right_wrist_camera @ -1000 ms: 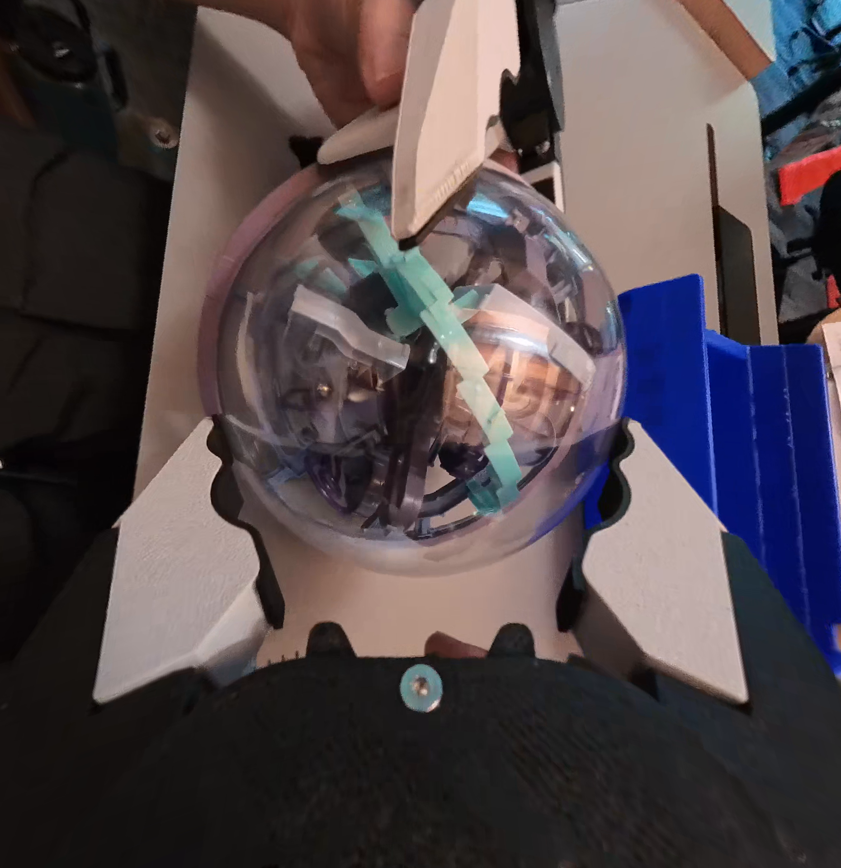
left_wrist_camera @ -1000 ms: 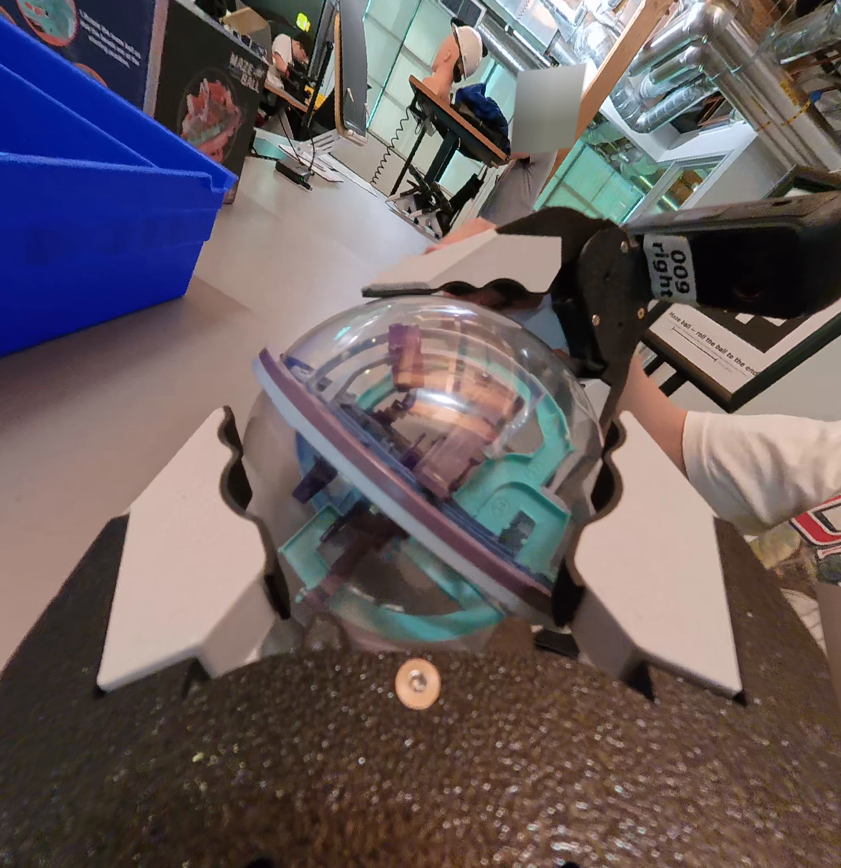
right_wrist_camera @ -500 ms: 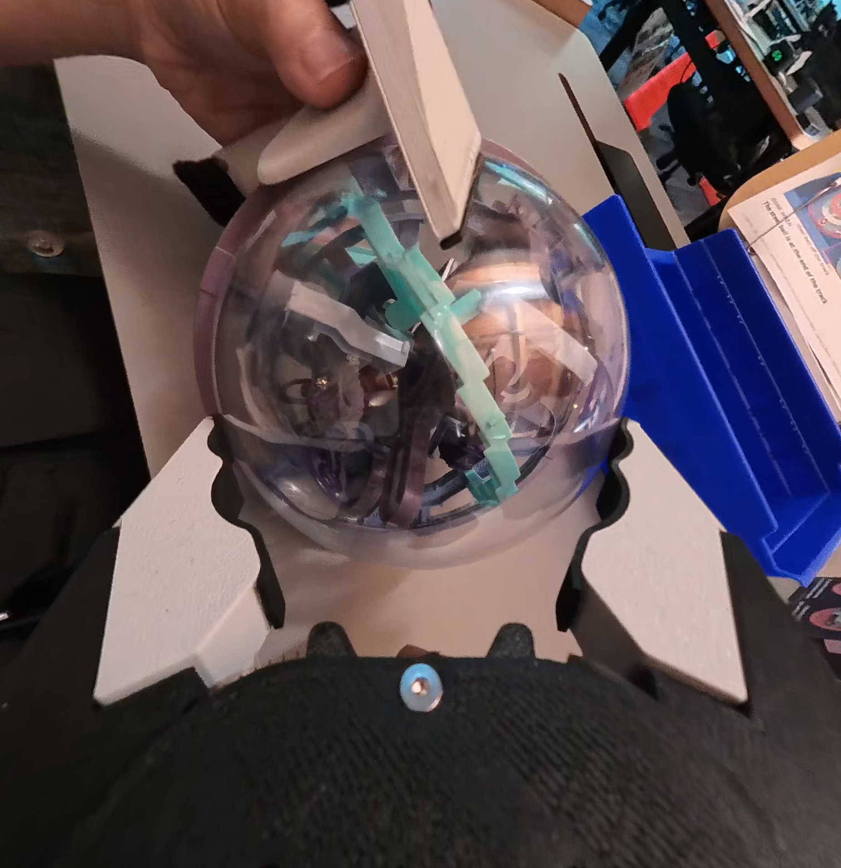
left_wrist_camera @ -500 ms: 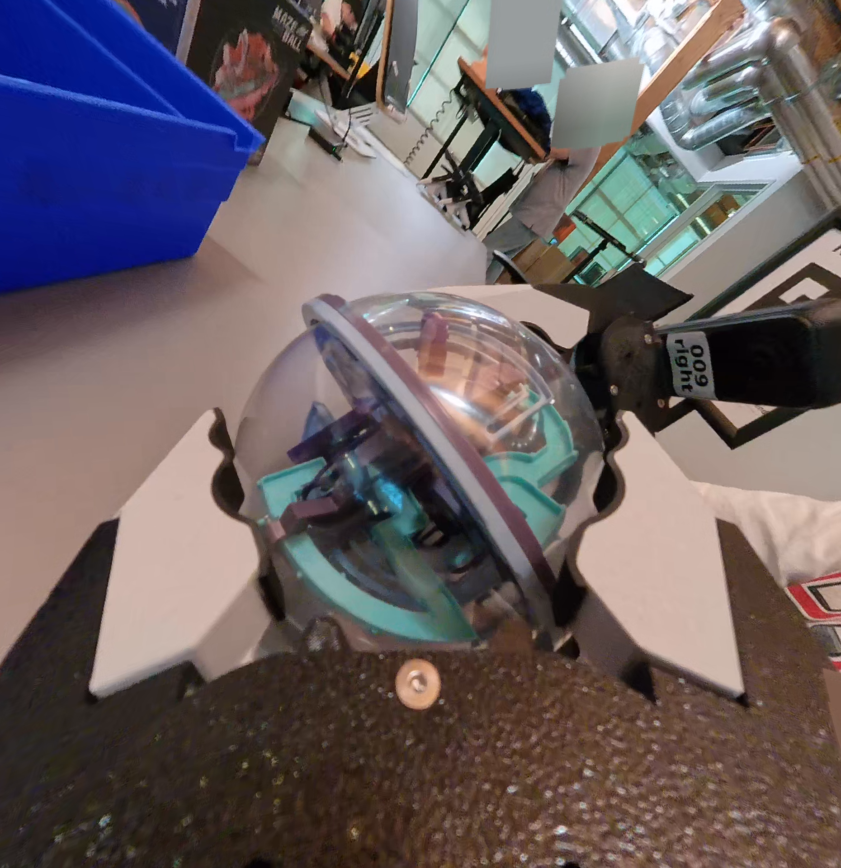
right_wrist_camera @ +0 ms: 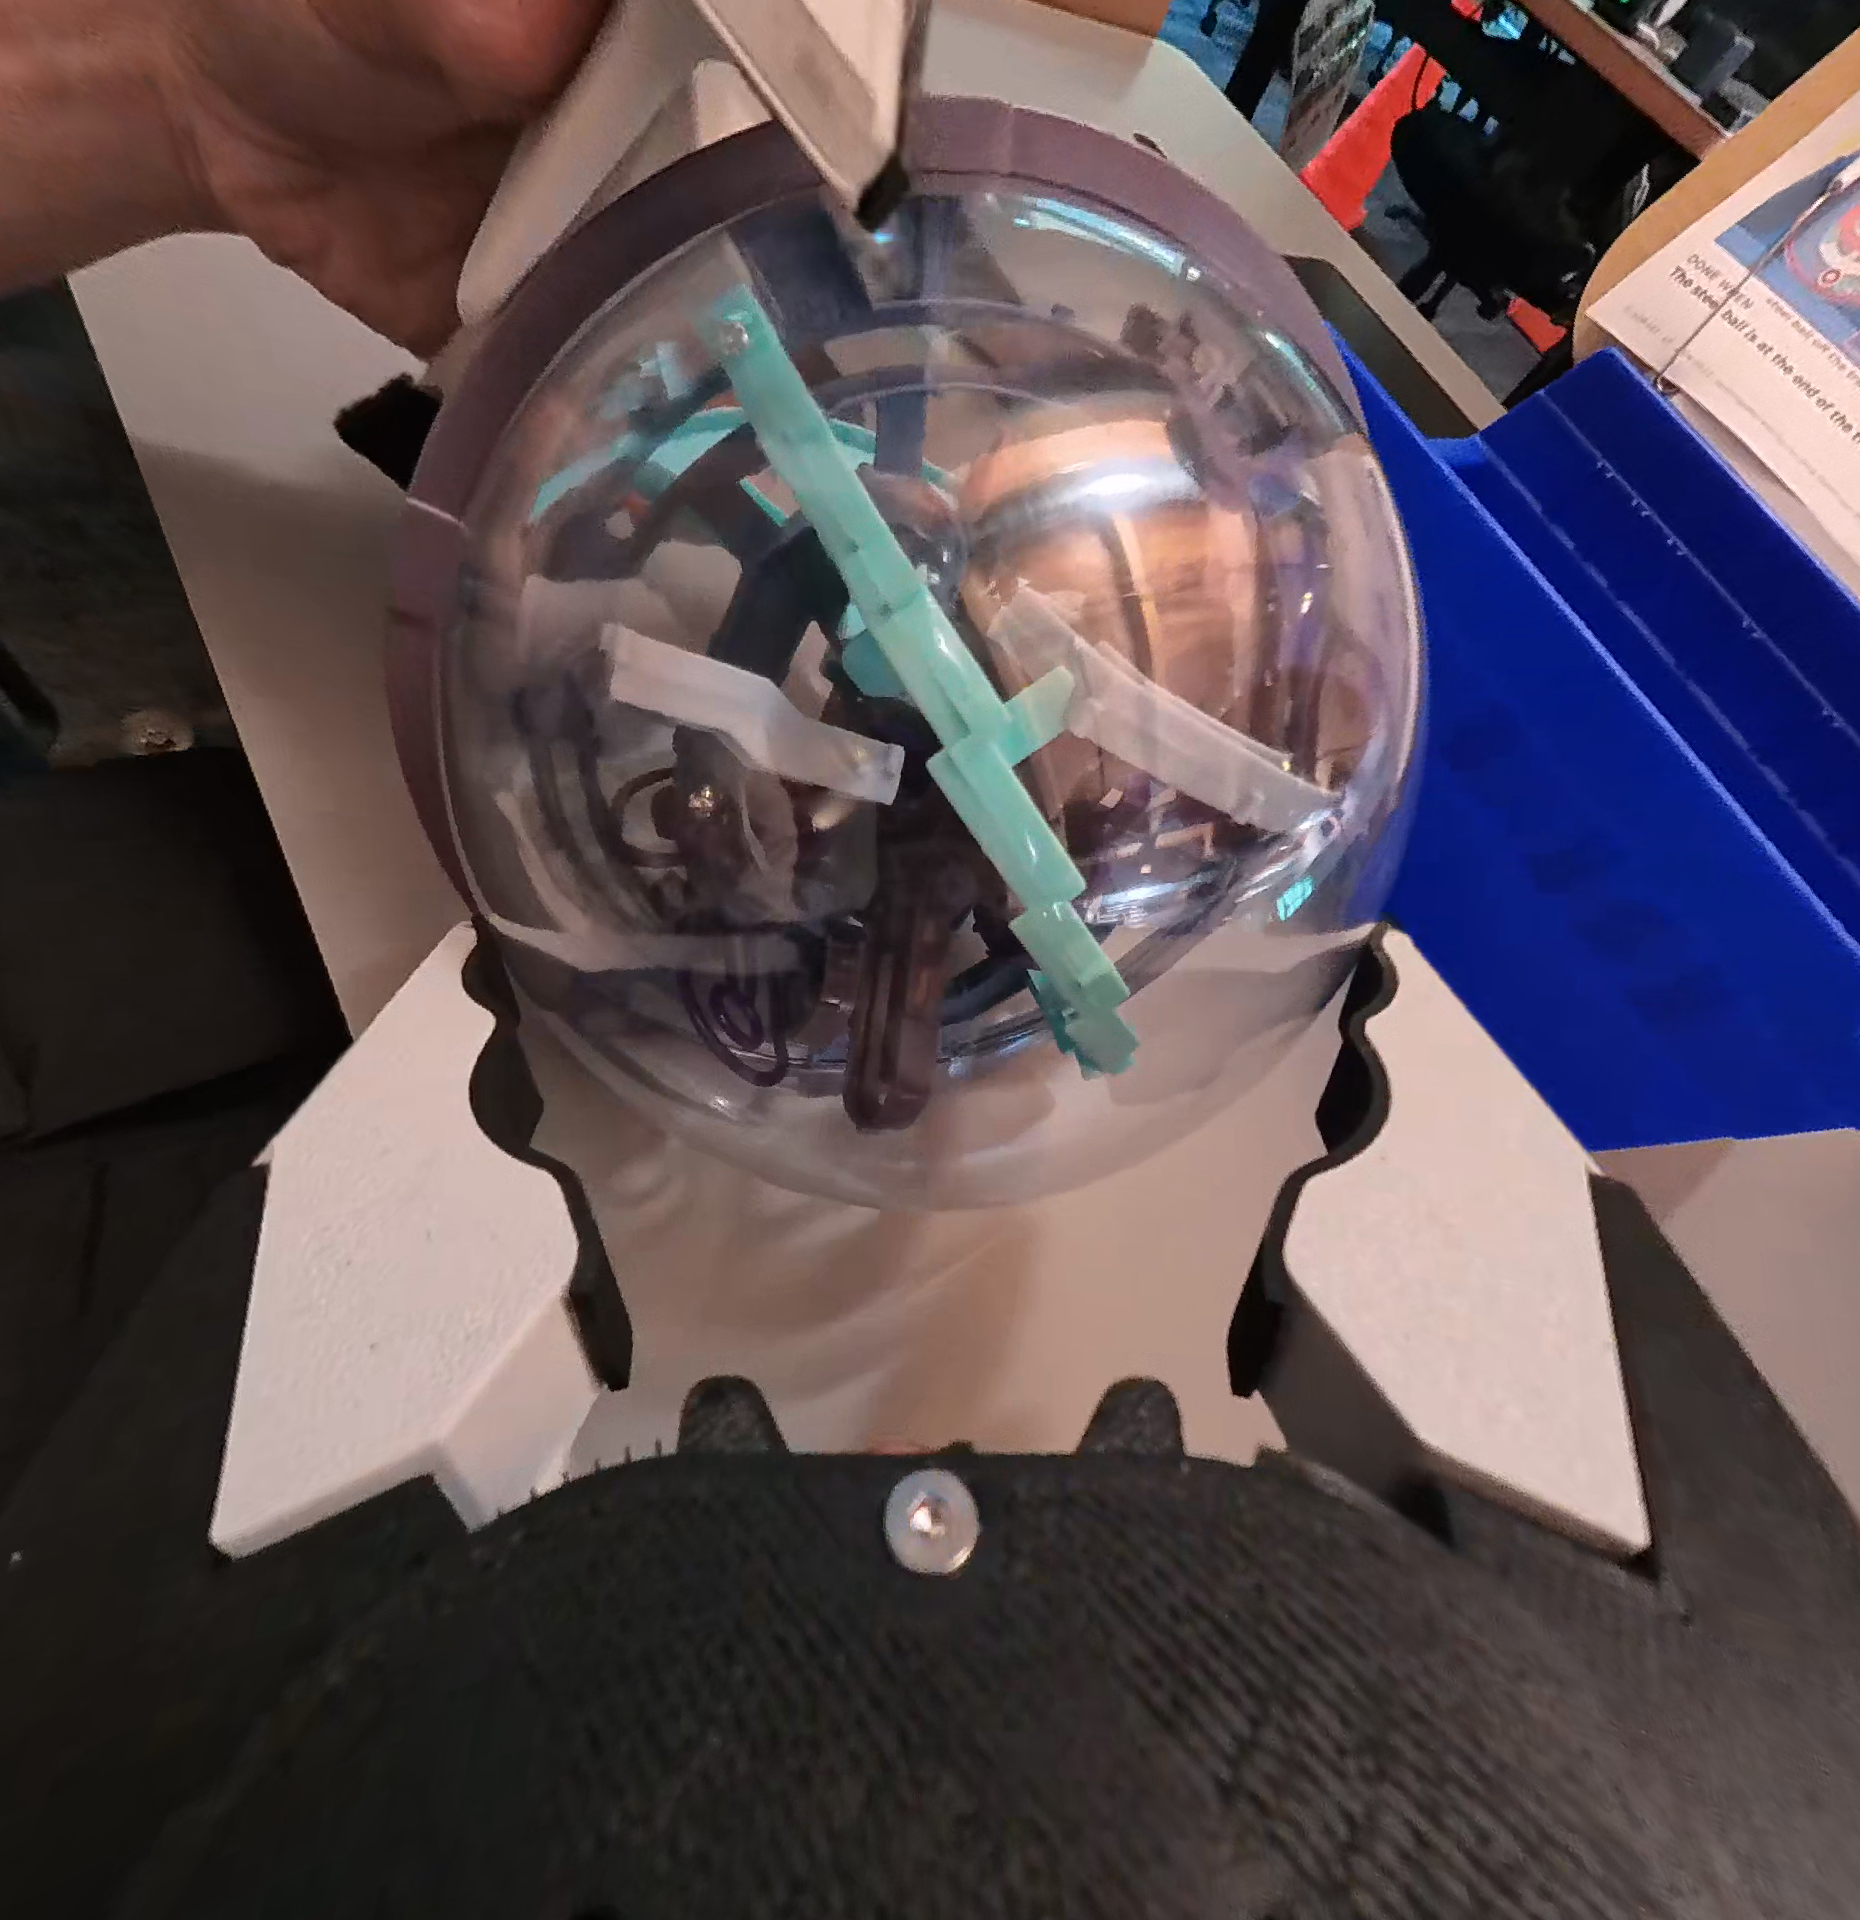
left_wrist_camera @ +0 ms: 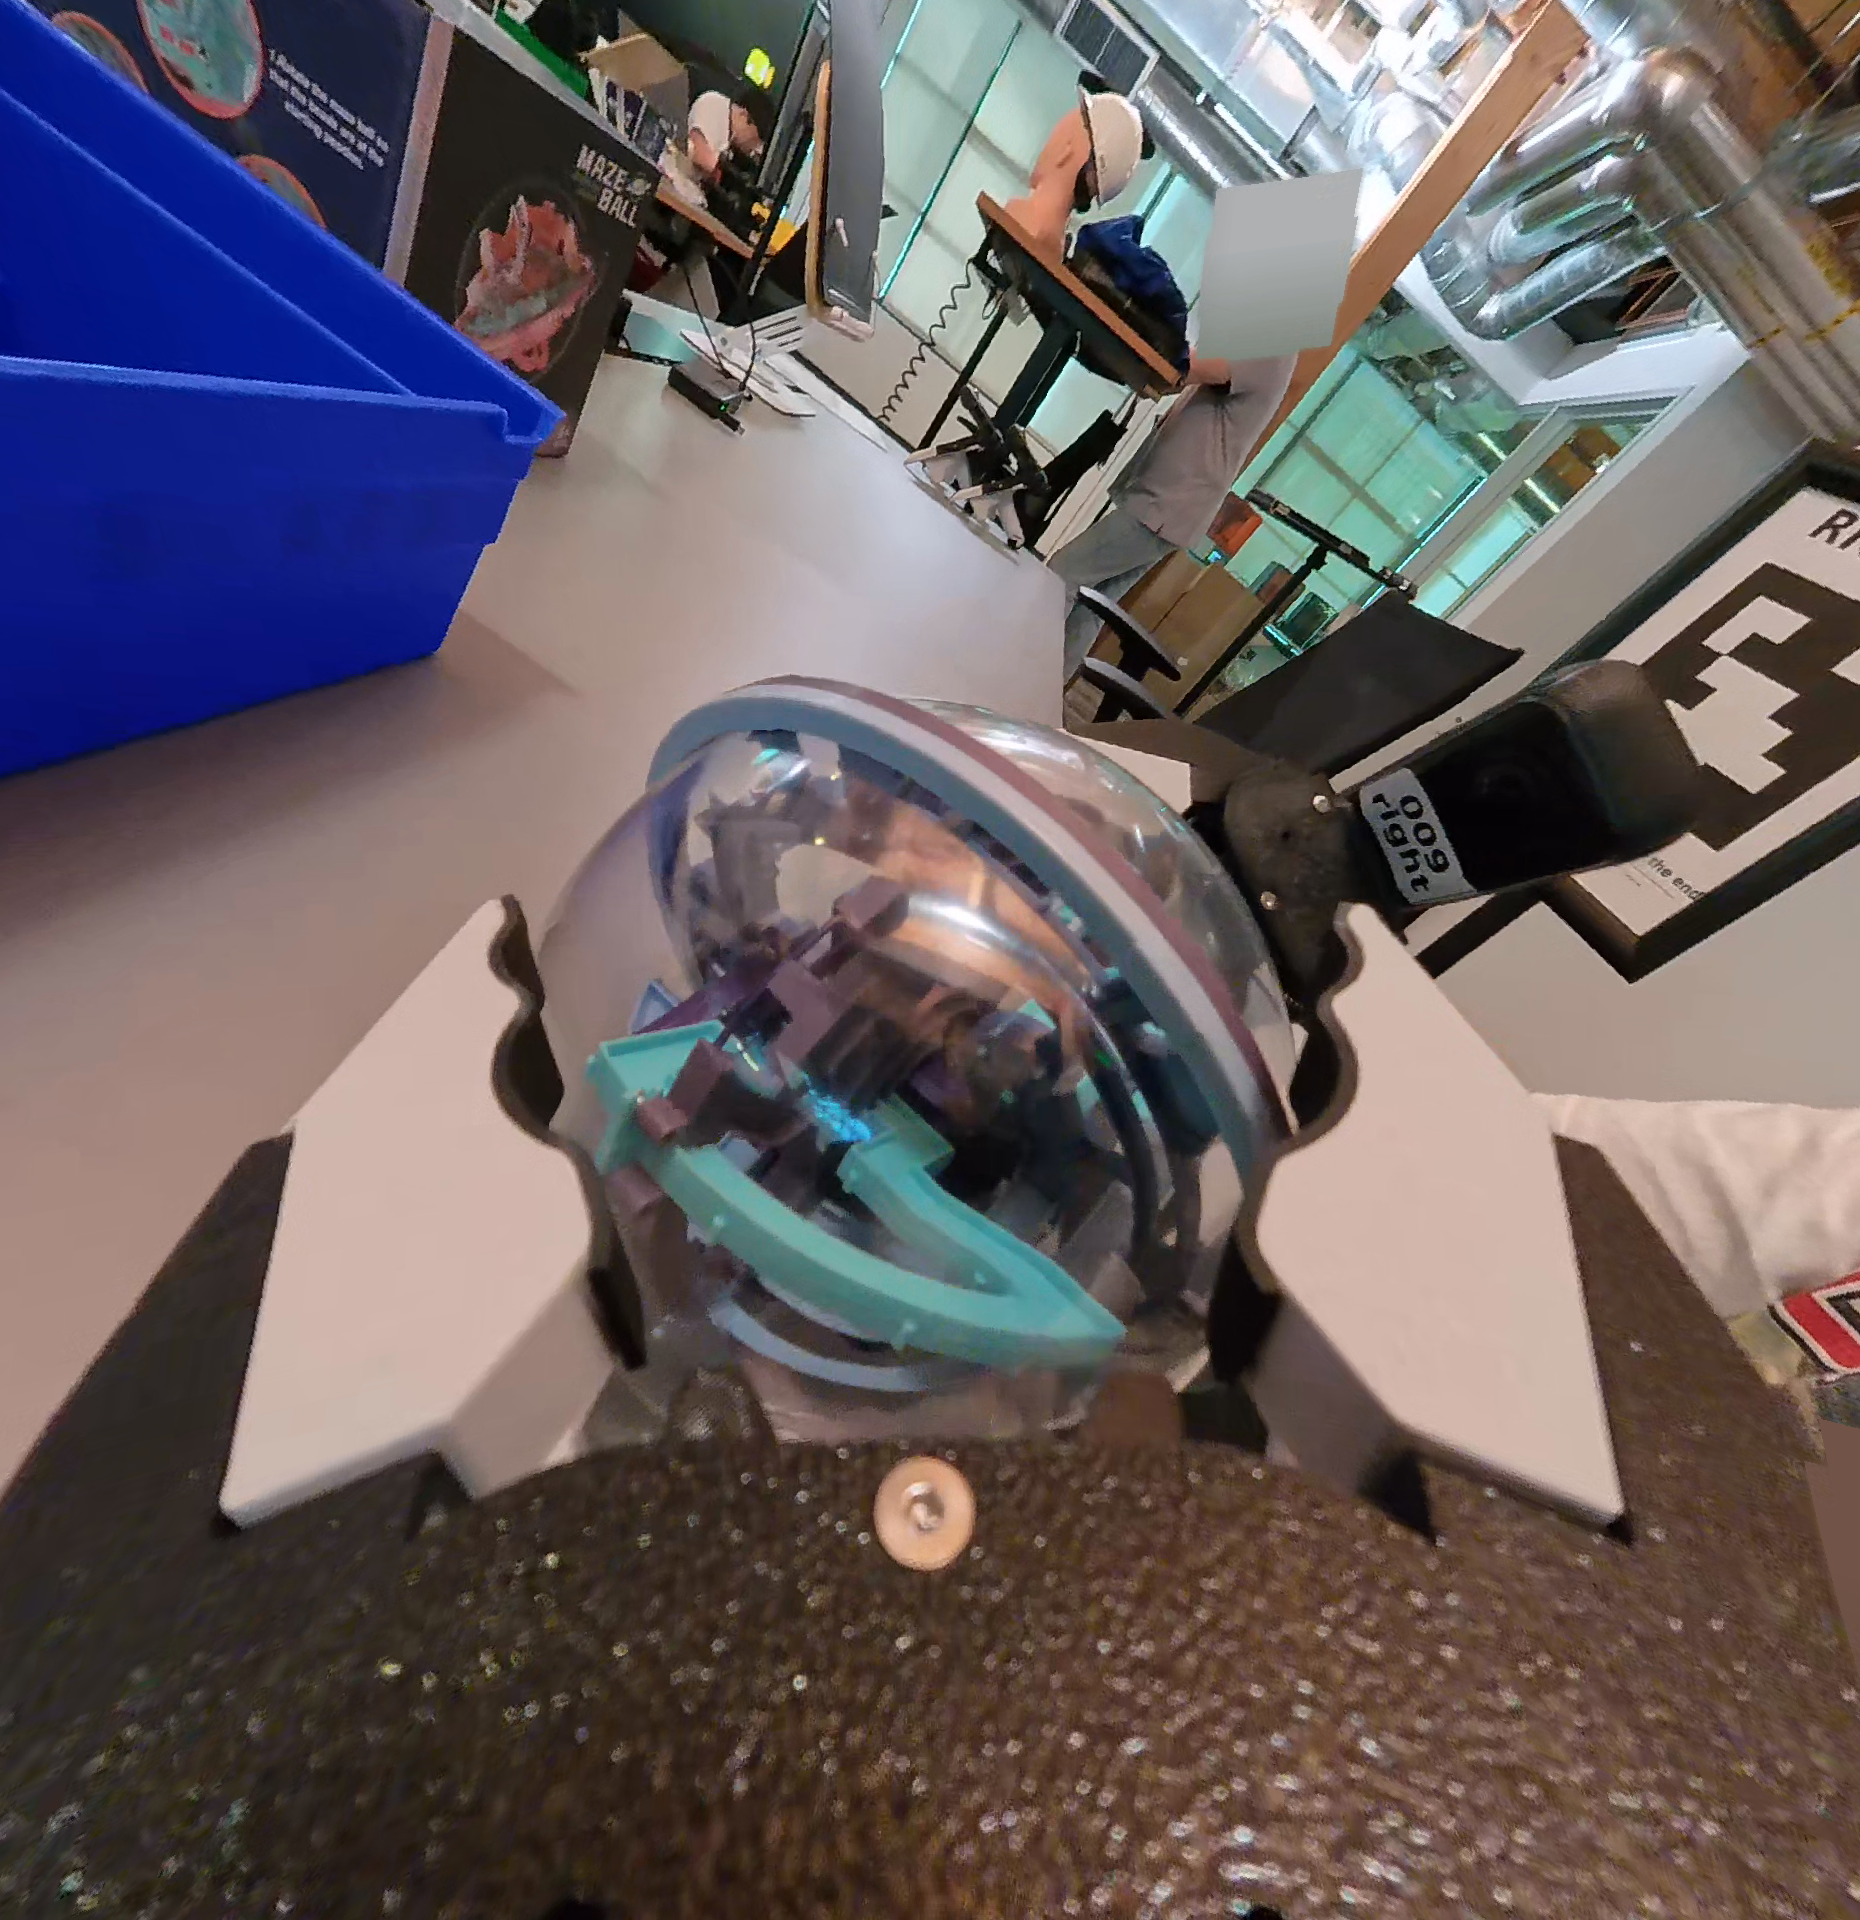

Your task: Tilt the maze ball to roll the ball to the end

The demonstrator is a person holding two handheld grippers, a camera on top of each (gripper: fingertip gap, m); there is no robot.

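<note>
Blue plastic bins (left_wrist_camera: pixel 209 488) stand at the left on the grey bench (left_wrist_camera: pixel 697 540). Beside them the clear plastic maze ball (left_wrist_camera: pixel 905 1039), with teal and purple tracks inside, is clamped between the wide-spread fingers (left_wrist_camera: pixel 417 1195) of the left gripper (left_wrist_camera: pixel 921 997). The right gripper (right_wrist_camera: pixel 921 997) grips it too, fingers (right_wrist_camera: pixel 406 1195) spread wide.

Blue bin (left_wrist_camera: pixel 209 499) runs off the left edge – can't see inside. Steel ball in the maze ball (right_wrist_camera: pixel 905 665) is too small to pick out. Hand (right_wrist_camera: pixel 282 135) gets cropped at the top.
</note>
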